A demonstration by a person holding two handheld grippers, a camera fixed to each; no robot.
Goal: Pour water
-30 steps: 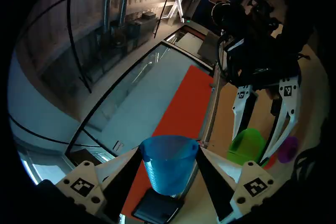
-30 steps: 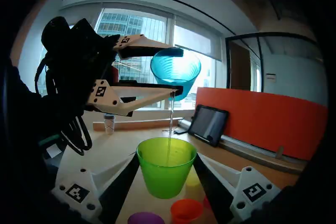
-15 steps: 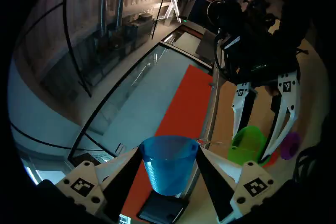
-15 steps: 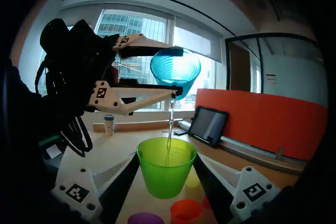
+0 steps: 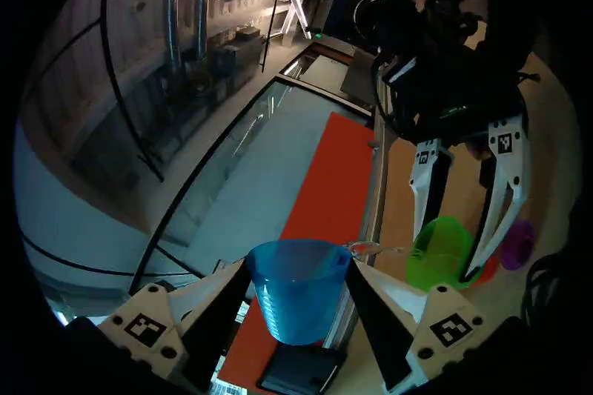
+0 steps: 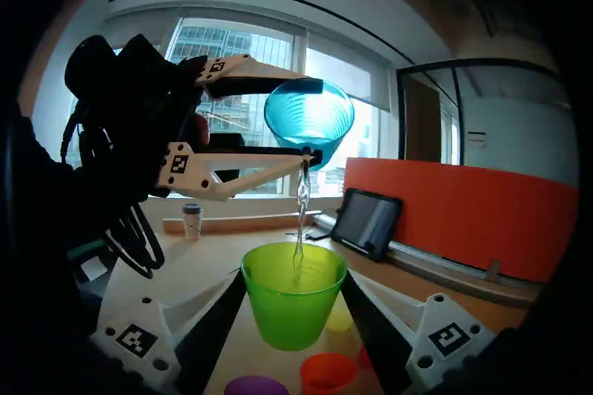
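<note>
In the left gripper view my left gripper (image 5: 298, 299) is shut on a translucent blue cup (image 5: 298, 290), tipped on its side. The right gripper view has that blue cup (image 6: 307, 119) held high in the left gripper (image 6: 310, 122), with a thin stream of water (image 6: 300, 206) falling from its rim into the green cup (image 6: 294, 293). My right gripper (image 6: 294, 306) is shut on this green cup, upright above the wooden desk. Farther off in the left gripper view, the right gripper (image 5: 452, 247) holds the green cup (image 5: 439, 252).
A dark tablet (image 6: 365, 220) leans near the orange partition (image 6: 474, 210) at the desk's right. Orange (image 6: 328, 373), purple (image 6: 257, 385) and yellow (image 6: 339, 317) cups stand on the desk (image 6: 200, 261) below the green one. A small jar (image 6: 192, 218) stands by the window sill. A sleeved arm (image 6: 44, 195) is at the left.
The blue cup has tipped a little further and the stream of water has grown thicker. The green cup has stayed in place.
</note>
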